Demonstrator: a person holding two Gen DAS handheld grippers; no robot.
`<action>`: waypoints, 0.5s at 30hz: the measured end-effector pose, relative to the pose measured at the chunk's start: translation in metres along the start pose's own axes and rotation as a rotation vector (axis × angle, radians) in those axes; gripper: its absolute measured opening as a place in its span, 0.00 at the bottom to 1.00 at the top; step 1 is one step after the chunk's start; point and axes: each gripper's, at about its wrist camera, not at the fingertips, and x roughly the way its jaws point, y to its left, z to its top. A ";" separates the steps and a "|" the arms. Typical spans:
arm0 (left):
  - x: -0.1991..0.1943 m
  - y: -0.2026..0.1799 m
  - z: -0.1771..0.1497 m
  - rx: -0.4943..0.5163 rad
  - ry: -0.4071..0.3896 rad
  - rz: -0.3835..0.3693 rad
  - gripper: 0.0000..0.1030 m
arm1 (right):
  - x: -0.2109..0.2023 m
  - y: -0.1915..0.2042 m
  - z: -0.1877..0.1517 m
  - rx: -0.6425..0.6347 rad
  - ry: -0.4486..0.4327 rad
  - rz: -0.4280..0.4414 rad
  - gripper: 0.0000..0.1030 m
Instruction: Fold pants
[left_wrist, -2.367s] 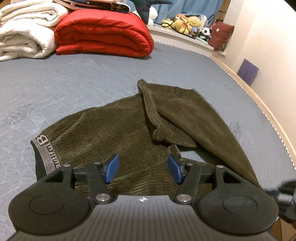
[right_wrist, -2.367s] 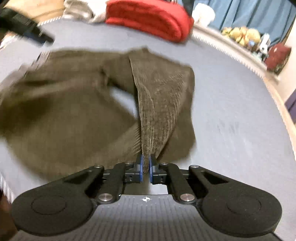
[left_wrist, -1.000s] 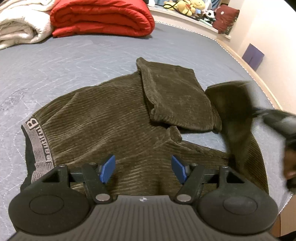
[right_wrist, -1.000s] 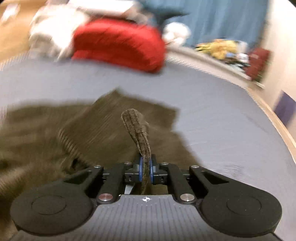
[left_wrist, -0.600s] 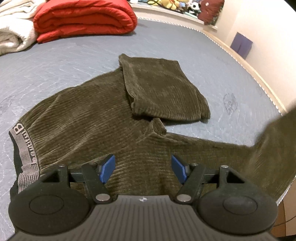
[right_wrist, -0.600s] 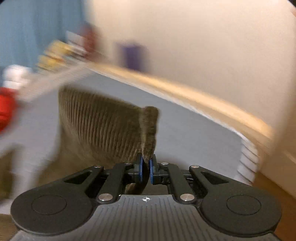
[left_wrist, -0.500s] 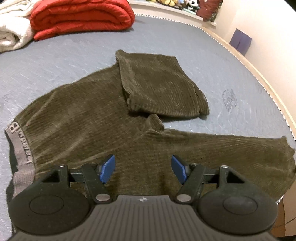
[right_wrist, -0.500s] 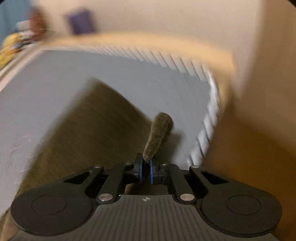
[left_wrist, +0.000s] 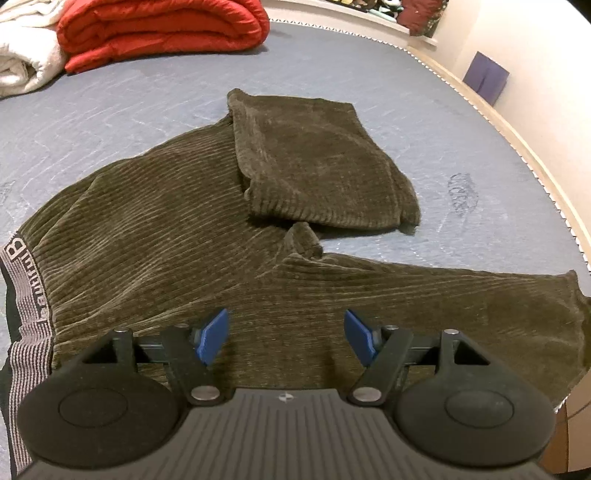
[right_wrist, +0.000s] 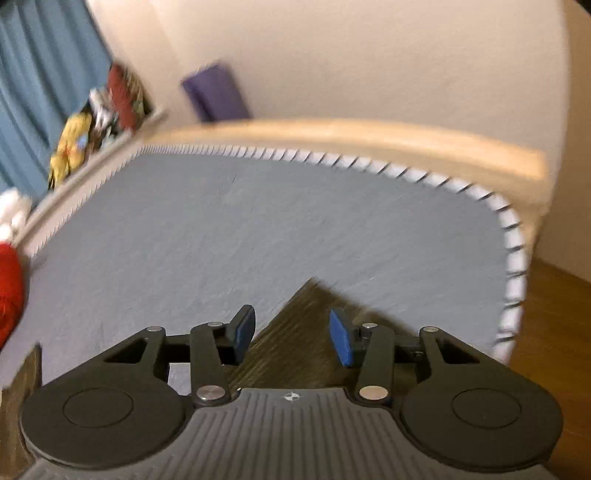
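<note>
1. A grey quilted bed (left_wrist: 155, 96) fills both views; a white blanket (left_wrist: 22, 70) and a red duvet (left_wrist: 159, 29) lie far left, a wall and a purple box (left_wrist: 485, 75) far right.
2. The pants (left_wrist: 155, 229) lie across the near half of the bed, waistband (left_wrist: 26, 295) at the left.
3. The left gripper (left_wrist: 286, 334) hovers over the seat of the pants, jaws wide apart and gripping nothing.
4. The far leg (left_wrist: 317, 162) is doubled back on itself, its cuff near the crotch.
5. The near leg (left_wrist: 461, 306), a second ago bunched and lifted, now lies drawn out flat to the right, its cuff at the bed's right edge.
6. The right gripper (right_wrist: 291, 334), which was clamped on that cuff, is opening; the cuff corner (right_wrist: 306, 332) lies between the parting pads, let go.
7. So one leg is straightened; the far leg probably needs the same before any fold.
</note>
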 end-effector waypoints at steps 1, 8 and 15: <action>0.001 0.001 0.000 0.003 0.001 0.003 0.72 | 0.015 0.002 0.001 -0.008 0.022 -0.005 0.46; 0.003 0.010 -0.002 0.010 -0.002 0.037 0.72 | 0.097 0.010 0.003 -0.001 0.114 -0.079 0.59; 0.005 0.018 0.002 0.008 -0.003 0.055 0.72 | 0.115 0.060 -0.005 -0.266 0.036 -0.286 0.07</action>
